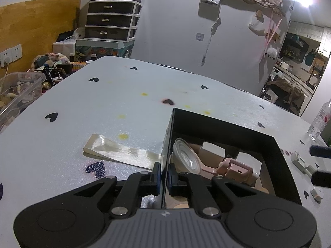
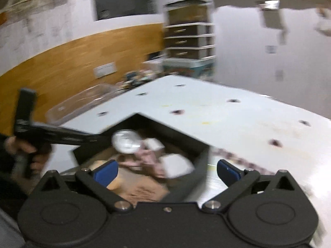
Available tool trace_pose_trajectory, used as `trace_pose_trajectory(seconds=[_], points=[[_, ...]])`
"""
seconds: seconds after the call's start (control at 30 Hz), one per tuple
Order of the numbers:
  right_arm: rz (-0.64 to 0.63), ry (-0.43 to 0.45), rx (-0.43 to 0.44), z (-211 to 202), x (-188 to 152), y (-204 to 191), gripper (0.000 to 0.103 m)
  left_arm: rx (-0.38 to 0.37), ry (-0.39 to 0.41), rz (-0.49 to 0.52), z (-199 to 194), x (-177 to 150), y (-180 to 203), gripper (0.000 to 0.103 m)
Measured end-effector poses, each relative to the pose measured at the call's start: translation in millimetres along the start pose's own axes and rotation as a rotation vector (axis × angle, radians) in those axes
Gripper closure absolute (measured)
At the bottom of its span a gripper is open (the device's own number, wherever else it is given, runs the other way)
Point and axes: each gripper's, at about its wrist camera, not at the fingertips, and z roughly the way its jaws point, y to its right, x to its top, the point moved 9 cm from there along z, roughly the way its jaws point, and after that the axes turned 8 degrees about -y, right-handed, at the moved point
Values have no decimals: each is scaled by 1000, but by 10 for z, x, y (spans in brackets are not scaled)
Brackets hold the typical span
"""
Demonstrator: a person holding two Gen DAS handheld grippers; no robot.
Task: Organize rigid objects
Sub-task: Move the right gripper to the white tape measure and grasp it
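Note:
A black open box (image 1: pixel 269 144) sits on the white table (image 1: pixel 103 107). My left gripper (image 1: pixel 164 177) is shut on the box's left wall, one finger outside and one inside. Inside the box lie a clear round lid (image 1: pixel 186 157), a pink device (image 1: pixel 235 168) and white blocks (image 1: pixel 213 148). In the blurred right wrist view, my right gripper (image 2: pixel 166 170) is open above the box (image 2: pixel 198 161), over the pink device (image 2: pixel 146 157) and the clear lid (image 2: pixel 126 141). Its two dark fingertips (image 1: pixel 320 150) show at the right edge of the left wrist view.
A cream ribbon strip (image 1: pixel 122 150) lies on the table left of the box. Small grey and white parts (image 1: pixel 302 163) lie right of the box. A clear water bottle (image 1: pixel 319 119) stands at the far right. A clear bin (image 1: pixel 18 91) sits off the left edge.

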Motion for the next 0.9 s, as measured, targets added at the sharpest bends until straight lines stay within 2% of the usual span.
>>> trace_pose_trajectory(seconds=[0.37,0.53,0.67,0.9], points=[[339,-2,-392,-312,-695,1080,0,20,-4,13,15,12,22,97],[482,-22,-519,-478,-1018,1469,0,27,-6,16,28,15,29,97],[532,-50,-575,-517,-1224,1637,1,28,-7,16,32,16,25,97],[526,-98,-555,-442,-1339,1637,15,31,-8,19,35,11,21,97]])
